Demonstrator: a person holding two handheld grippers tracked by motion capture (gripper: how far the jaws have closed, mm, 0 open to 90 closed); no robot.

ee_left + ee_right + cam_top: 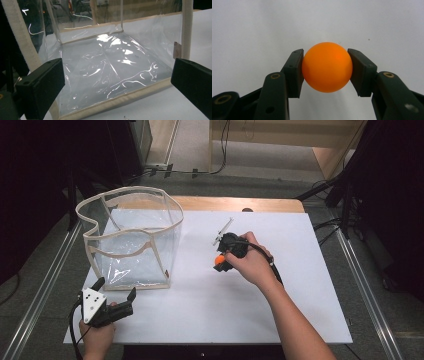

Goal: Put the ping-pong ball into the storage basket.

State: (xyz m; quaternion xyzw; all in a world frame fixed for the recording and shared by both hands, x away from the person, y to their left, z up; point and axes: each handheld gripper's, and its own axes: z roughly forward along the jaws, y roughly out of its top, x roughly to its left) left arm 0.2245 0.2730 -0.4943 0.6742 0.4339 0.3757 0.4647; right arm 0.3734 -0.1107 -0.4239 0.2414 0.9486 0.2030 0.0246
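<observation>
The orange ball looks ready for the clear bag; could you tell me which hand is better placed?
Right: the right gripper already clamps the orange ball; the left gripper is open beside the clear bag.

Worktop (280,320): white sheet over wooden board, wood edge (235,204) showing along far side, centre frame. Metal rails (45,280) flank worktop left and right. Grey carpeted floor (280,185) beyond, upper centre. Black cables (200,170) trail across floor, upper centre. Light wooden furniture panels (300,135) top right. Dark equipment masses (40,170) upper left and right edge. Lighting even, overhead.
</observation>
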